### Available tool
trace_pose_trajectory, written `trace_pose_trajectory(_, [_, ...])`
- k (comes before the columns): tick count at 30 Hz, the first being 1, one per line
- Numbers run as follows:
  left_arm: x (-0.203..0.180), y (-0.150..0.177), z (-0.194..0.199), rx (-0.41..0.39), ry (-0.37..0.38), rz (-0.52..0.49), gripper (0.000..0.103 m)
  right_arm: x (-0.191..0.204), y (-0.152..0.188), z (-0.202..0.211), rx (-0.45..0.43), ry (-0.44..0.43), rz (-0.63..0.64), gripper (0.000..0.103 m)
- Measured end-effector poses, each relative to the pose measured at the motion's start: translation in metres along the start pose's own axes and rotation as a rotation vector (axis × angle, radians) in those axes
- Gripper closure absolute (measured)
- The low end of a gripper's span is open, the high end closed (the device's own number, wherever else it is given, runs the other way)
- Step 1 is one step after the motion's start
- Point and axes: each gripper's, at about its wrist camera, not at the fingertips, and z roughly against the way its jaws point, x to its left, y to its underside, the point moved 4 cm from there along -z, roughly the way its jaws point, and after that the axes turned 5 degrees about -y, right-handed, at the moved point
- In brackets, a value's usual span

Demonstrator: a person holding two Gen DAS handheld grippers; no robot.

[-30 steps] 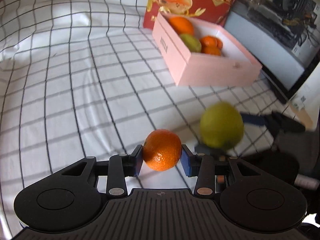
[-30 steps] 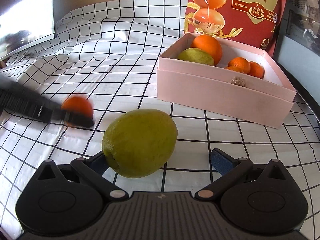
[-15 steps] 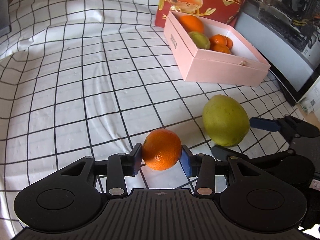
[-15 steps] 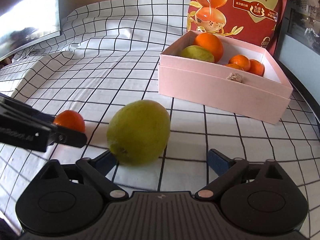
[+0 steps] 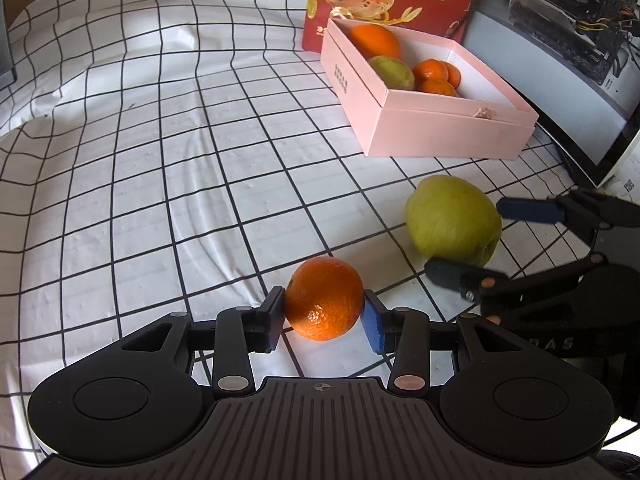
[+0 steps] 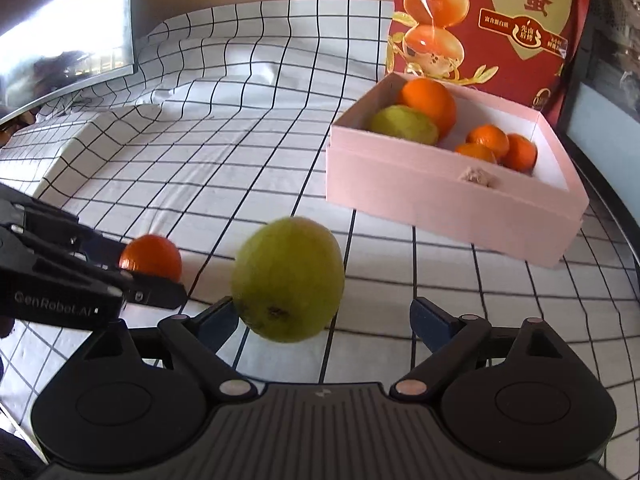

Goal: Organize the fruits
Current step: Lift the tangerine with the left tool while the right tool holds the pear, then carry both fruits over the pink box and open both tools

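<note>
My left gripper (image 5: 324, 314) is shut on a small orange (image 5: 323, 298), both blue pads pressing its sides just above the checked cloth. To its right a large green fruit (image 5: 452, 218) lies on the cloth between the jaws of my right gripper (image 6: 325, 319), which are closing. In the right wrist view the left pad touches the green fruit (image 6: 288, 280), while the right pad stands a clear gap away. Farther back, the pink box (image 5: 440, 136) holds a big orange, a green fruit and three small oranges.
A tall red snack bag (image 6: 492, 20) stands right behind the pink box (image 6: 440, 200). A dark monitor (image 5: 552, 72) borders the cloth on the right, and another screen (image 6: 64, 28) sits at the far left. The black-and-white checked cloth (image 5: 160, 140) is wrinkled towards the back.
The right gripper's jaws have narrowed around the green fruit, which now sits farther out between the fingertips. The left gripper keeps its hold on the small orange.
</note>
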Motion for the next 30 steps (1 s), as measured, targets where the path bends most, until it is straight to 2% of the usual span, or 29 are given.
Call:
trace_pose_trajectory(3, [0.000,0.001,0.001,-0.003,0.009,0.002,0.058,-0.003,-0.004,0.003,-0.013,0.009,0.000,0.010])
trace_pose_trajectory(8, [0.001,0.002,0.001,-0.007,0.020,0.000,0.058,-0.011,-0.012,-0.010,0.040,-0.049,-0.135,0.019])
trace_pose_trajectory(10, [0.000,0.001,0.001,-0.006,0.023,0.000,0.058,-0.012,-0.015,-0.018,0.057,-0.047,-0.172,0.022])
trace_pose_trajectory(15, [0.001,-0.001,0.000,-0.008,0.047,0.021,0.054,-0.002,-0.015,-0.022,0.074,0.011,-0.074,0.042])
trace_pose_trajectory(19, [-0.001,-0.003,-0.002,0.000,0.048,0.021,0.054,0.000,-0.008,-0.016,0.086,0.033,-0.016,0.043])
trace_pose_trajectory(24, [0.000,-0.004,-0.003,0.004,0.049,0.049,0.055,-0.005,-0.004,-0.009,0.082,0.015,-0.039,0.044])
trace_pose_trajectory(30, [-0.001,-0.004,-0.003,-0.004,0.028,0.060,0.056,-0.012,0.000,-0.002,0.074,0.053,-0.044,0.044])
